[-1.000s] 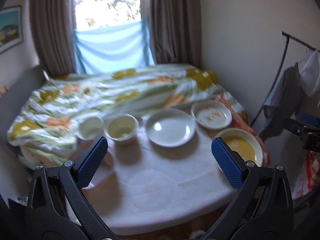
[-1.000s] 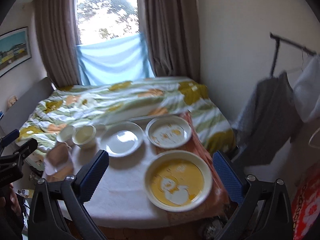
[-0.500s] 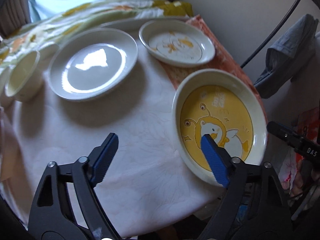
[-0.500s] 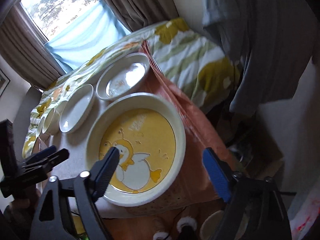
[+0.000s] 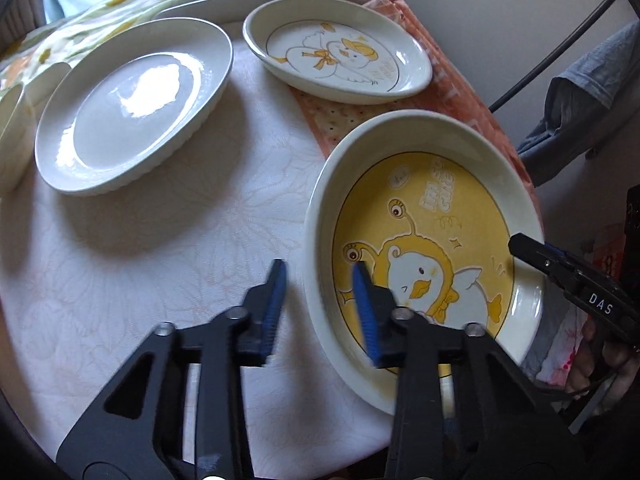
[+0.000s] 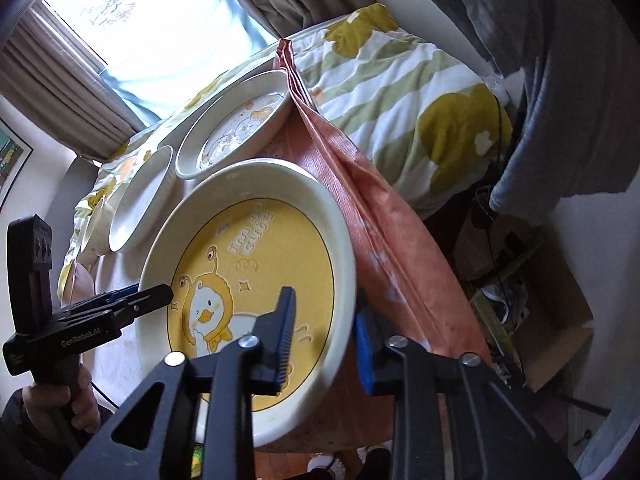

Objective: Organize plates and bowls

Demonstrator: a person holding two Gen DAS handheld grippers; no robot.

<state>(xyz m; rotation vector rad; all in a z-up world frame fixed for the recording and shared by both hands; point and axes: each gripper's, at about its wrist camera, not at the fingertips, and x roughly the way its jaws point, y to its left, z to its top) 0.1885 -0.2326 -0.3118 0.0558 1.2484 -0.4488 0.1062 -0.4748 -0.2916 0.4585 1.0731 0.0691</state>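
**Ana:** Yellow-centred, cream-rimmed round ceramic plate with the cartoon duck, where does it sit?

**Ben:** At the right edge of the round table, partly on the white embossed tablecloth and partly on the orange woven cloth. In the right wrist view its near rim reaches the table's edge.

**Ana:** And the left gripper?

**Ben:** It straddles the plate's left rim. One blue pad is outside over the tablecloth and the other is inside over the yellow print. The jaws are drawn fairly close, yet a strip of cloth shows between the outer pad and the plate wall, so it is not pinching.

**Ana:** The right gripper?

**Ben:** It straddles the opposite rim, with one pad inside above the duck and one outside against the orange cloth. Yellow glaze shows between the inner pad and the rim, so the jaws are narrowed but not clamped. From the left wrist view only its black tip shows, over the rim.

**Ana:** What else is on the table?

**Ben:** A plain white fluted plate is at the far left and a shallow white dish with a pale duck drawing at the far right. They stand apart from each other and from the yellow plate. Small white bowls sit at the left margin, mostly cut off. A floral quilt lies beyond the table
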